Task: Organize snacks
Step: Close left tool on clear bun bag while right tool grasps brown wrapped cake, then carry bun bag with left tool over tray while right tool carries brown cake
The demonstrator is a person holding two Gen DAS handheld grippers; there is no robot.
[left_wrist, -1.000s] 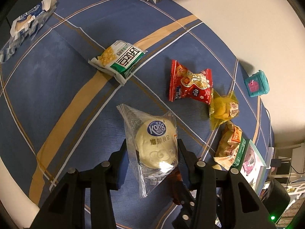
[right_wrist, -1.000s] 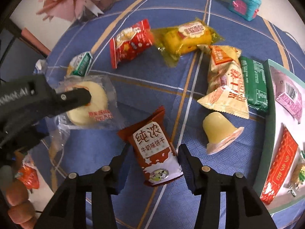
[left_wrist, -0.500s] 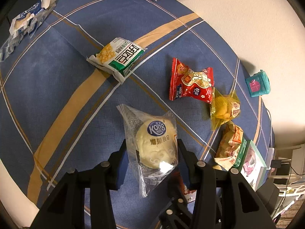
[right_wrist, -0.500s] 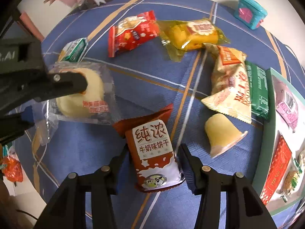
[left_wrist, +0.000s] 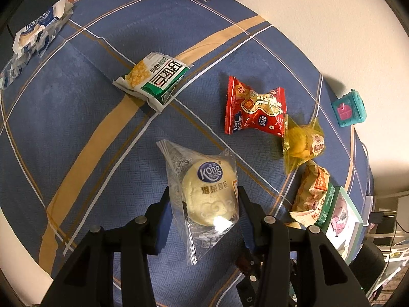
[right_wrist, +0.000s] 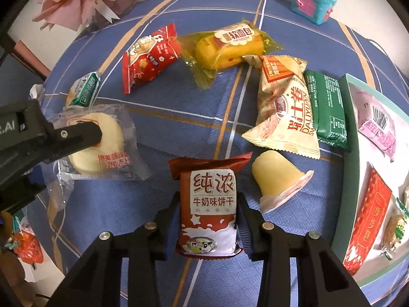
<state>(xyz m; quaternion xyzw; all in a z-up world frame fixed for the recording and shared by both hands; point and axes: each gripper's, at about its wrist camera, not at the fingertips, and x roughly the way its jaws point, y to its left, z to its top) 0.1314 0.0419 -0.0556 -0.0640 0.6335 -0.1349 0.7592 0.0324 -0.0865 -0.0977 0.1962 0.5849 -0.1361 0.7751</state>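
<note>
My left gripper [left_wrist: 203, 199] is shut on a round pale bun in a clear wrapper [left_wrist: 208, 197], held above the blue plaid tablecloth [left_wrist: 76, 107]. The bun also shows in the right wrist view [right_wrist: 99, 145], pinched by the left gripper's fingers [right_wrist: 76, 134]. My right gripper [right_wrist: 207, 207] is shut on a brown and white milk biscuit packet [right_wrist: 208, 212], held above the cloth. At the right stands a green-rimmed tray [right_wrist: 349, 138] with several snacks in it.
Loose on the cloth lie a red packet [right_wrist: 148, 56], a yellow bread packet [right_wrist: 230, 43], a cream roll packet [right_wrist: 286, 112], a green bar [right_wrist: 328, 107], a jelly cup [right_wrist: 277, 179] and a green-white corn packet [left_wrist: 153, 79]. A teal box [right_wrist: 311, 0] stands at the back.
Both grippers have risen a little and moved with their snacks still held. The biscuit packet has turned more upright between the right gripper's fingers.
</note>
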